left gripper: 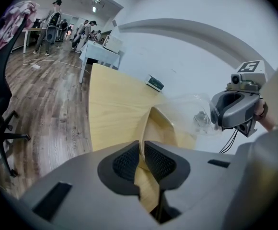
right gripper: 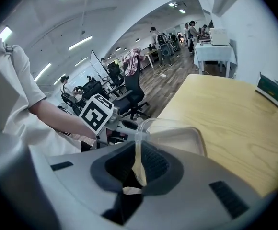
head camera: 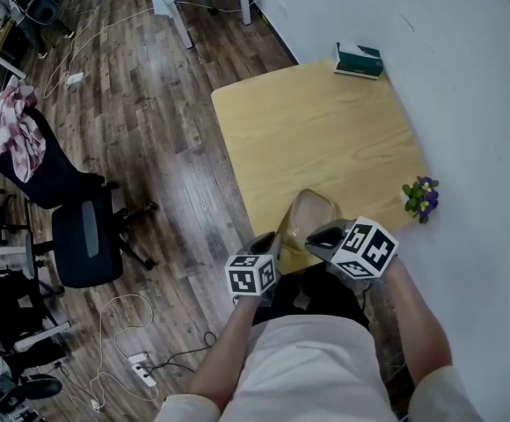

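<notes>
A clear plastic bag (head camera: pixel 310 218), thin and see-through, is held between two hand-held grippers over the near edge of a light wooden desk (head camera: pixel 325 130), close to its near left corner. Whether its bottom touches the desk cannot be told. The mouth of the bag looks pulled open between the two grips.

The left gripper (head camera: pixel 274 241) has its jaws pressed together on one edge of the bag; the left gripper view shows the film caught thinly between the black ribbed pads (left gripper: pixel 124 163). The right gripper (head camera: pixel 322 235) is likewise closed on the opposite edge, with a fold of film pinched between its pads (right gripper: pixel 153 163). Each gripper carries a cube with black and white square markers.

The bag appears very light, soft and limp, with no stiffness of its own. It is probably slippery and easy to tear or stretch if pulled hard. The rim at the mouth, where both grippers have it, seems the best place to hold, with a firm pinch and gentle tension.

A green box (head camera: pixel 358 60) lies at the desk's far right corner, against a white wall. A small bunch of purple flowers (head camera: pixel 421 196) sits at the right edge, near the front. Left of the desk, on dark wood flooring, stand a black office chair (head camera: pixel 83 236) and another chair draped with a pink cloth (head camera: pixel 9 126). A white power strip (head camera: pixel 141 369) and cables lie on the floor.
</notes>
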Demonstrator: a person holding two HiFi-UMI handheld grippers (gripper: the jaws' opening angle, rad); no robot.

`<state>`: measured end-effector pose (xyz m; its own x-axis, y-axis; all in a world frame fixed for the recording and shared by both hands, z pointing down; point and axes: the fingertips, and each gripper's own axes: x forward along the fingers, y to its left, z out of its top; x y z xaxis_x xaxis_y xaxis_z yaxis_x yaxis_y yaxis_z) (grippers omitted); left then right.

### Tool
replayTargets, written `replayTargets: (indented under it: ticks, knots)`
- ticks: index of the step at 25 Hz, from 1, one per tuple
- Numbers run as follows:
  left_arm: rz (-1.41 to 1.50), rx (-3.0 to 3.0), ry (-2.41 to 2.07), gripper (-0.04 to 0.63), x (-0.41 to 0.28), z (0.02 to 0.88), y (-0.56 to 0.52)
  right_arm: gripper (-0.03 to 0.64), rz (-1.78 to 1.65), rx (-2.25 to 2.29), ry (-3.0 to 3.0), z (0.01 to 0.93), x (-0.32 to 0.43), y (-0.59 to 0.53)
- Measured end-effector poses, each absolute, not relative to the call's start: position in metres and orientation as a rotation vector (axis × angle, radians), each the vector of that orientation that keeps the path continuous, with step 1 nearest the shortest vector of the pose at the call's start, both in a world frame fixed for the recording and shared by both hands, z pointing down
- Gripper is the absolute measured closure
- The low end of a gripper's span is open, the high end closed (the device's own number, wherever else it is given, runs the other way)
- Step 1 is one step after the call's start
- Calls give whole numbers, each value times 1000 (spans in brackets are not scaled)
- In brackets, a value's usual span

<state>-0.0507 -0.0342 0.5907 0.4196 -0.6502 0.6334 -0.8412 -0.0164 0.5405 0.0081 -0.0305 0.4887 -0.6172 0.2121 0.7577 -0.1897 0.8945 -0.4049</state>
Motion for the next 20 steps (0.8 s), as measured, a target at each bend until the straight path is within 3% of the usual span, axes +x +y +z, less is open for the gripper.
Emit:
replayTargets:
  ticks: [20]
  knots:
    - [239,1680,-1337,563,-61,595,-37,575,351,272,-2199,451,30,-79]
